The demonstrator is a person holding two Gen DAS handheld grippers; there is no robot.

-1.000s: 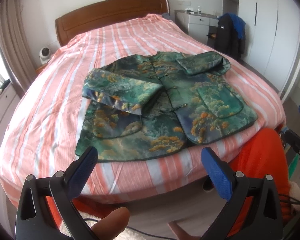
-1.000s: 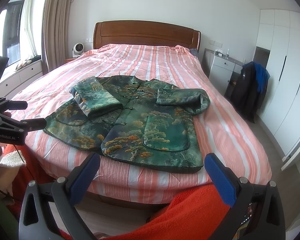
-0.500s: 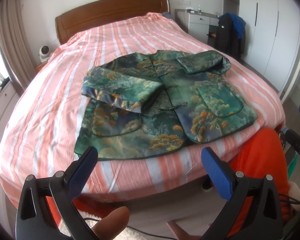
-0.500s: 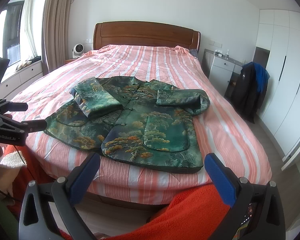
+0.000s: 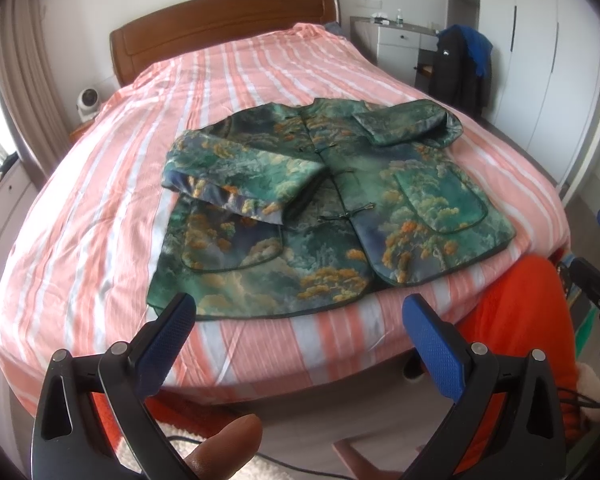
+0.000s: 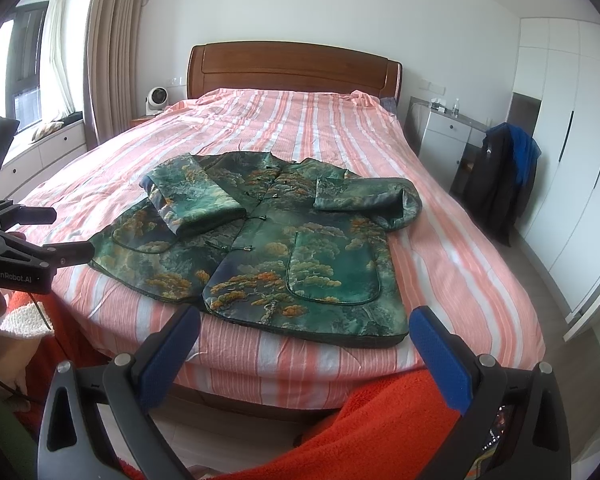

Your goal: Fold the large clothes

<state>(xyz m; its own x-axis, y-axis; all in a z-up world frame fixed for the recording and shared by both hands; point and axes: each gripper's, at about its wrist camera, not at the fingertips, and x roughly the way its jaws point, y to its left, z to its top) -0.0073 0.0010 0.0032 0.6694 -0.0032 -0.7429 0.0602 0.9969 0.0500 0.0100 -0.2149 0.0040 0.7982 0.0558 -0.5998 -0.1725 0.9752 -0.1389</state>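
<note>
While the green patterned jacket is spread flat near the foot of the striped bed, with both sleeves folded across its front, the left gripper and right gripper are held short of the bed's foot edge, fingers spread wide and empty.

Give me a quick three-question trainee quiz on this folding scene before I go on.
1. True or false: both sleeves of the green jacket are already folded across its front.
2. Are the left gripper and right gripper A) shut on cloth, B) open and empty?
3. What does the jacket lie on?

Key: 1 true. 2 B. 3 The striped bed, near its foot.
</note>
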